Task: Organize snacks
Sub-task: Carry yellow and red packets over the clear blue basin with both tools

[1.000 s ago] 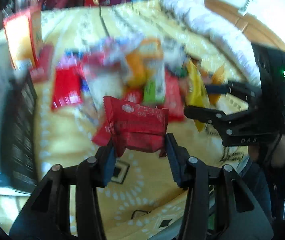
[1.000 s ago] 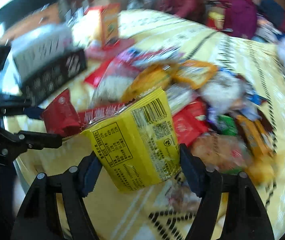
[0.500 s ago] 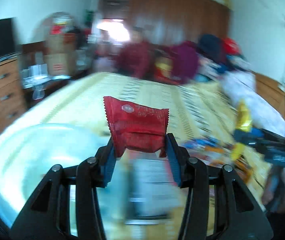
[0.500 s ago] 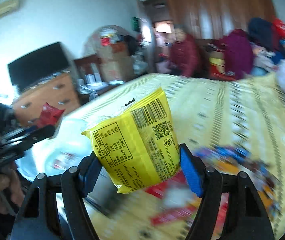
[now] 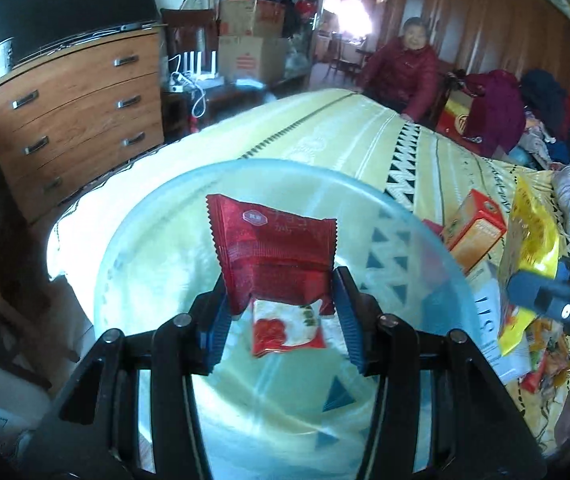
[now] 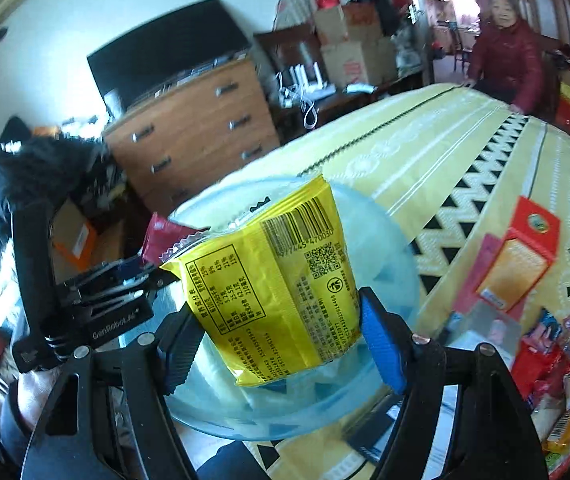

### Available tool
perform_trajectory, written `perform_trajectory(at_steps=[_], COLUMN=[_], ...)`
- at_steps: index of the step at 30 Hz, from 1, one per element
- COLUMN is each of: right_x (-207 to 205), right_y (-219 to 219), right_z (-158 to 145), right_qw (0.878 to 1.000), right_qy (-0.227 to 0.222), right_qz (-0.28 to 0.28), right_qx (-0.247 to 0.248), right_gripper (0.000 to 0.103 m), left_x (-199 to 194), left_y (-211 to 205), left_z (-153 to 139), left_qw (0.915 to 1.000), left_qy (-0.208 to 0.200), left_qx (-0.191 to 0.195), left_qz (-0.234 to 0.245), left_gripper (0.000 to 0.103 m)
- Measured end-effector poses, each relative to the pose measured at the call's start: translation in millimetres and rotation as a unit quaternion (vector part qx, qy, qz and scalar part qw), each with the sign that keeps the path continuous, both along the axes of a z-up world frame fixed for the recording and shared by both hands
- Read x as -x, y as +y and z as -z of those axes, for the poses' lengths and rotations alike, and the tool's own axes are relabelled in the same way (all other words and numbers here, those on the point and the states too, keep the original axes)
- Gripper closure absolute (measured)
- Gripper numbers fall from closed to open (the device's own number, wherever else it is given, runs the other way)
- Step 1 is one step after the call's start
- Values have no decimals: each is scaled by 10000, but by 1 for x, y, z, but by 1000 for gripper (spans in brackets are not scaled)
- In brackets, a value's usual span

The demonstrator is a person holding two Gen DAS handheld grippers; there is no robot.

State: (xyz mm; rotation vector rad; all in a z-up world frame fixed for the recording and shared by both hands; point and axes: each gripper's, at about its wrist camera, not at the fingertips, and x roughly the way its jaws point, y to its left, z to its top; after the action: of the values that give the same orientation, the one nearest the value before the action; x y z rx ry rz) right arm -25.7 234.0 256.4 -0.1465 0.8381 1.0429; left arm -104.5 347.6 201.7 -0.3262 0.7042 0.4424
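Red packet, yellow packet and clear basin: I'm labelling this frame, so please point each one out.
red packet (image 5: 273, 252), left wrist view, middle of its front face.
yellow packet (image 6: 281, 292), right wrist view, centre of its printed back.
clear basin (image 5: 437, 248), left wrist view, right-hand rim.

Readable print: two items, right wrist view

Yellow packet (image 6: 281, 288), centre of frame: barcode at its 1 o'clock corner with digits partly legible, ending "7445 470030"; QR code just under it; a circled mark below that; boxed table of small print toward 9 o'clock, too fine to read. Left gripper (image 6: 157, 272) at 9 o'clock: white lettering "GenRoboLAB" or similar on its black body, last letters unclear. Red packet (image 5: 275, 254), left wrist view: faint characters, unreadable.
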Motion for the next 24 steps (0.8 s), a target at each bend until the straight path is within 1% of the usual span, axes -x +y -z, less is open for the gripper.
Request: perform_trajectory(at_steps=[2,7,24], right_x=[-4,-5,-3], right_y=[9,12,12], right_z=[8,24,24], right_qw=[10000,9998,9997], right_qy=[33,94,94], right_qz=[-40,-17,0], right_qx=[83,179,205], right_gripper=[27,26,26], left_x=[8,9,1], left_y=[4,12,11], left_z=[-2,1,1], left_qw=[10000,10000,9999], left_qy=[6,10,51], left_qx=[15,66,45], left_qz=[-22,8,99], left_gripper=[53,53,53])
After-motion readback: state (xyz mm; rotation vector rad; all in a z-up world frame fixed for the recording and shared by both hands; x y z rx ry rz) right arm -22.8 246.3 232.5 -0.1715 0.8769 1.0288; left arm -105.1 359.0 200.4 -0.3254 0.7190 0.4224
